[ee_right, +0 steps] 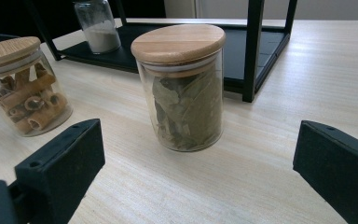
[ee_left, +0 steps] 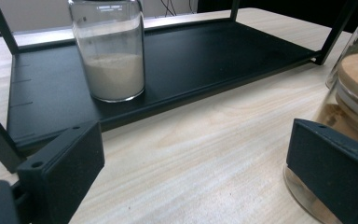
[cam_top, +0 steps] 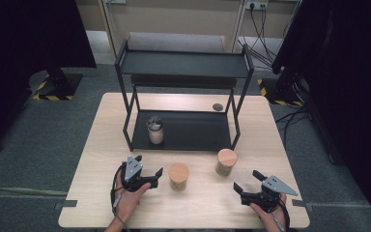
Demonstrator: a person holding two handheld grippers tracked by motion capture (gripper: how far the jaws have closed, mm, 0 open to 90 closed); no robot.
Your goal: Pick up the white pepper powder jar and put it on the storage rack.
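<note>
Place: a lab or test room, not a home.
Floor: grey carpet, with yellow-and-black hazard tape [cam_top: 53, 97] around dark equipment stands.
Walls: dark curtains at both sides; cables [cam_top: 263, 29] hang from a wall socket.
Setup: one light wooden table [cam_top: 203, 203] holding a black metal shelf rack [cam_top: 183, 65].

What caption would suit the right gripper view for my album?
Open right gripper faces a wooden-lidded jar of bay leaves on the table.

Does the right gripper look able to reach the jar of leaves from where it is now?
Probably yes: the right gripper is open and faces the jar of leaves, with bare table between them. The rack post stands behind the jar.
</note>
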